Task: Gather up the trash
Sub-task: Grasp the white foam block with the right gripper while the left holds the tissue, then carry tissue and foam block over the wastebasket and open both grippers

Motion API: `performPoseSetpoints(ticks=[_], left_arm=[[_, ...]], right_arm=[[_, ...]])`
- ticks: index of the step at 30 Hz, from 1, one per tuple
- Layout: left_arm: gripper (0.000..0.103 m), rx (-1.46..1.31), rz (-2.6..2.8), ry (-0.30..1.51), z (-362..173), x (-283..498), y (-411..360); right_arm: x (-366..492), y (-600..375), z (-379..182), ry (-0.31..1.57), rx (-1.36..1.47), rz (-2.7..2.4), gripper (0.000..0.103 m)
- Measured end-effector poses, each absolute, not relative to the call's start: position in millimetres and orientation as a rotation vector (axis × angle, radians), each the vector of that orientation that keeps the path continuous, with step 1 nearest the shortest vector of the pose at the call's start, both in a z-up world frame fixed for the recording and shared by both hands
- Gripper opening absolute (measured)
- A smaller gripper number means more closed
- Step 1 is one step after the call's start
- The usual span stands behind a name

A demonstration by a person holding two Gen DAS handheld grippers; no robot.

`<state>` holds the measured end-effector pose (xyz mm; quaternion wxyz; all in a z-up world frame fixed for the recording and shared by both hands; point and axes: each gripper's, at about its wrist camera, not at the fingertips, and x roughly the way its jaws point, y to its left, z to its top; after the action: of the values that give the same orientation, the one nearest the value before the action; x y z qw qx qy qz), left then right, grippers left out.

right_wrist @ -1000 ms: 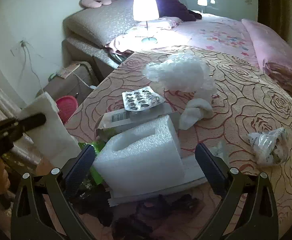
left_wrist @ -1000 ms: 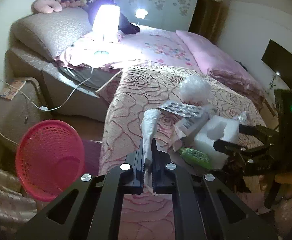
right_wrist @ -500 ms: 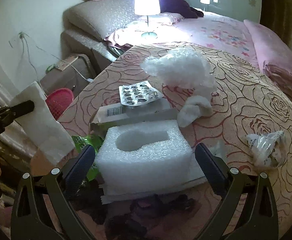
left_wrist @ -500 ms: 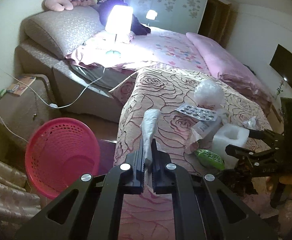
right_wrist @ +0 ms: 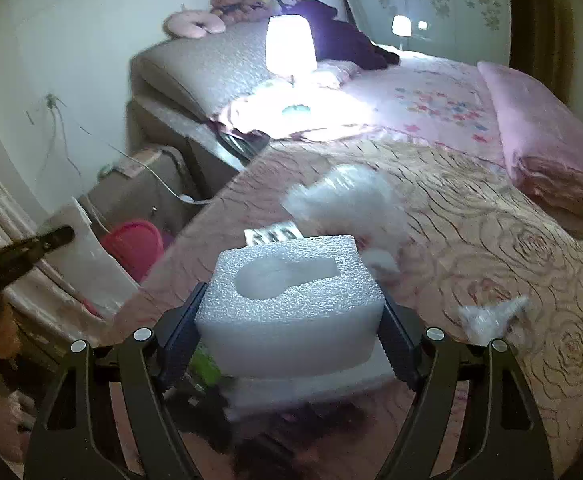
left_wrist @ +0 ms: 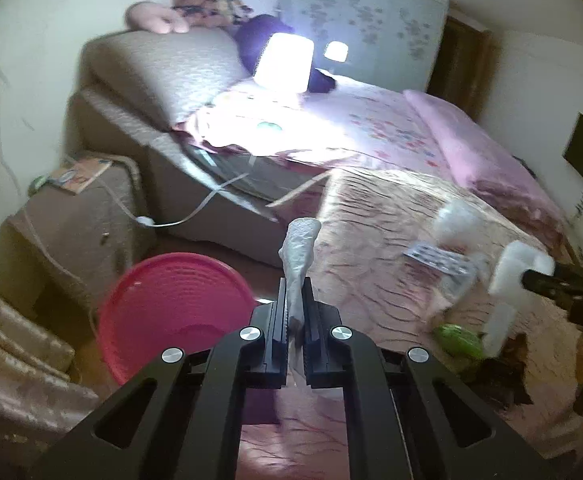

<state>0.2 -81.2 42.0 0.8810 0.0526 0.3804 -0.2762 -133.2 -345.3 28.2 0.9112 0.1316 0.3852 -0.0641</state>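
Left gripper (left_wrist: 295, 308): fingers pinch a white wrapper (left_wrist: 299, 256), held beside the pink basket (left_wrist: 171, 312).
Right gripper (right_wrist: 291, 336): fingers clamp a foam block (right_wrist: 291, 300) above the bed (right_wrist: 491, 240).
Bed: blister pack (right_wrist: 273, 235), crumpled plastic (right_wrist: 343, 200).

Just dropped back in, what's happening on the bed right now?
Trash is being cleared off the bed. The left gripper is shut on a white paper scrap, held near the pink basket on the floor beside the bed. The right gripper is shut on a white foam block above the bedspread. A blister pack, a bubble wrap wad, a crumpled plastic wrapper and a green wrapper lie uncollected.
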Motion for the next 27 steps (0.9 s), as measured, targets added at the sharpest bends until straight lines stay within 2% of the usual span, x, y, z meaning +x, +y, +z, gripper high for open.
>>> performPoseSetpoints(ticks=[12,18,27], left_arm=[[0.005,0.064,-0.353,0.841,21.7,59.7,-15.4],[0.005,0.058,-0.31,0.892,1.1,82.3,-2.4],[0.006,0.054,-0.288,0.952,-26.8,94.5,10.1]], right_arm=[[-32.9,-249.5,25.0,0.867,0.207,0.143,0.076],[24.2,-195.3,-0.3,0.968,0.152,0.236,0.076],[60.2,-151.1,-31.9,1.046,0.113,0.286,0.076]])
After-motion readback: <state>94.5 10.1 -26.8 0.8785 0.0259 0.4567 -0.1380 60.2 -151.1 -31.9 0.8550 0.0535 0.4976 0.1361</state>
